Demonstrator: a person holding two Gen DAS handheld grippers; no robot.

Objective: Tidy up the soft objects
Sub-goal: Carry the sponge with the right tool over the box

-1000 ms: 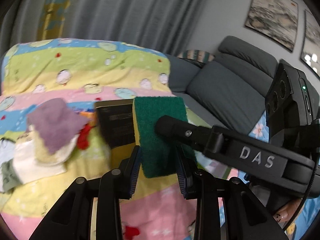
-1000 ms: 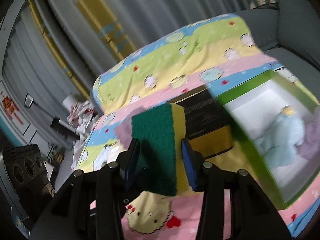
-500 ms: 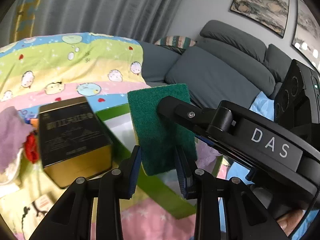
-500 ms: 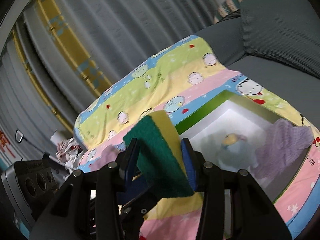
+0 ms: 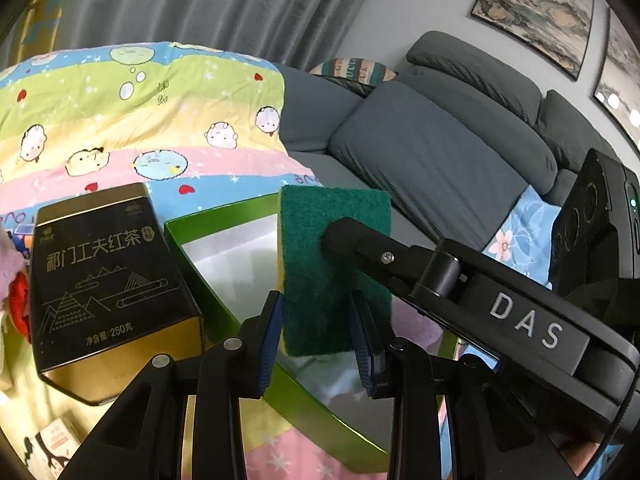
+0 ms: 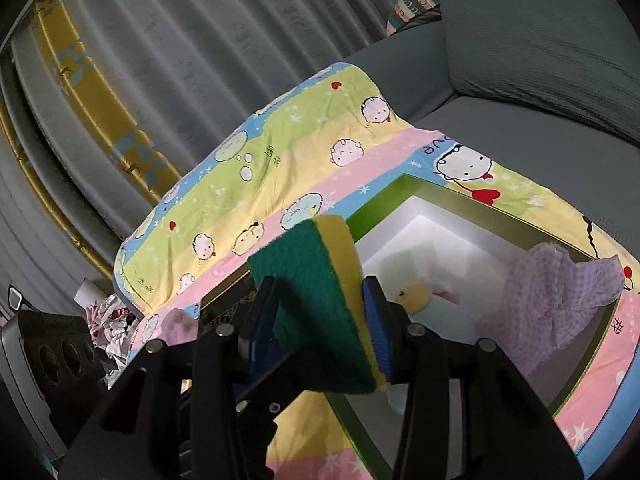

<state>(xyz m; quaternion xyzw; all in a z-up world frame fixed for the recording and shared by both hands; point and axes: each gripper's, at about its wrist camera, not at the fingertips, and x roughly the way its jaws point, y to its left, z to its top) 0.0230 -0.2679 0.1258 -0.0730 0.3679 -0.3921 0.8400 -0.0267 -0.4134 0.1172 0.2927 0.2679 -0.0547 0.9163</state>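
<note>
Gripping a sponge (image 6: 320, 300) between its blue pads, the right hand-held gripper (image 6: 320, 320) holds it in the air above the near corner of a green box (image 6: 404, 188). The sponge stands on edge, with its dark green scouring face toward the left finger and its yellow foam toward the right finger.

From the left wrist view, the same sponge (image 5: 332, 264) appears between the fingers of the left hand-held gripper (image 5: 318, 336). Those fingers are spread to either side of it, and whether they touch it cannot be told. The right tool's black finger (image 5: 400, 256) presses against the green face.

The box has a white inside. A pale blue plush toy with a yellow head (image 6: 416, 294) lies in it, and a lilac cloth (image 6: 552, 292) drapes over its right wall.

A black and gold tin (image 5: 104, 280) with Chinese writing lies just left of the box. Everything rests on a striped cartoon blanket (image 5: 140, 120) spread over a grey sofa (image 5: 440, 148).
</note>
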